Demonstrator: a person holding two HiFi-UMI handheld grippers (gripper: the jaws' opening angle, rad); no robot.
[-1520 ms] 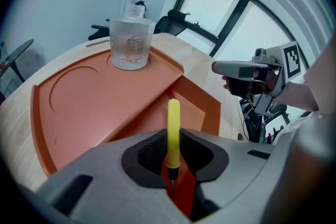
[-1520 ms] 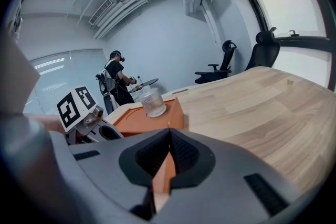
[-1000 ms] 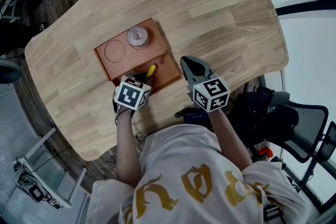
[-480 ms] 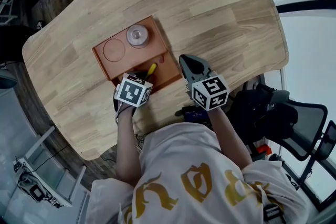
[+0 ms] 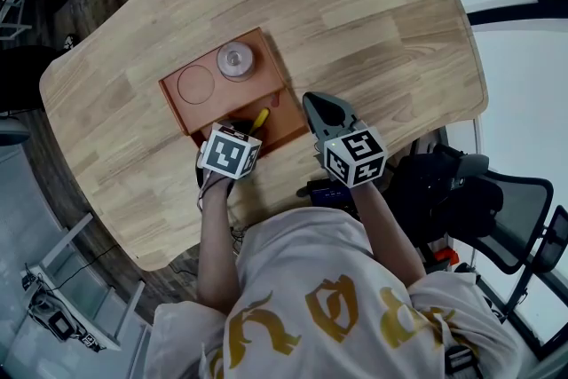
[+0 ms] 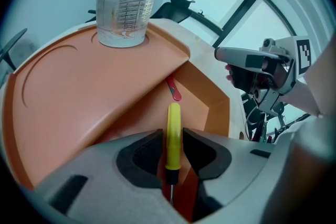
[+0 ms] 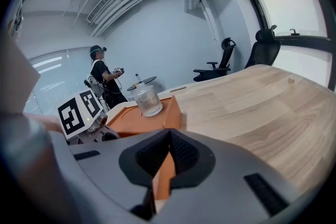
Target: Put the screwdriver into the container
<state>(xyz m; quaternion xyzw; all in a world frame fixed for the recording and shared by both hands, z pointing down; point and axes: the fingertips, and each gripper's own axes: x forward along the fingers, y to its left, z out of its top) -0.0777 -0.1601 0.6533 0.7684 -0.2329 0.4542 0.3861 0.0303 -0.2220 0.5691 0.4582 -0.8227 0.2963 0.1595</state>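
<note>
Screwdriver [image 6: 174, 123], with yellow handle, dark collar and thin metal shaft, lengthwise between the jaws of the left gripper [image 6: 172, 145], handle end pointing away from the camera into the deep compartment of the container [image 6: 79, 86]. Jaws opening, spread wide around the handle: a sliver of gap at the left pad, right pad just beside the handle, no firm squeeze visible. Contact between handle and compartment floor: not discernible. In the head view, yellow handle inside the deep section at the container's near edge, partly under the left gripper's marker cube [image 5: 229, 153].

Just beyond the handle's end, on the compartment's sloping wall, a small red piece [image 6: 173, 89]. Container orange-brown, with a raised flat shelf left of the deep section. On that shelf a clear bottle [image 6: 123, 8] with printed scale marks, upright in a round recess at the far corner; beside it a second round recess [image 5: 195, 84].

Right gripper [image 7: 168, 134] just beside the container's right edge, apart from the screwdriver, jaws closed tip to tip with nothing between them, only the orange wall visible through the slit below the tips. Everything on a light wooden table [image 5: 373, 13]. Past the table's edge, a black office chair [image 5: 479, 191]; in the right gripper view, a person [image 7: 105, 78] standing far back in the room.
</note>
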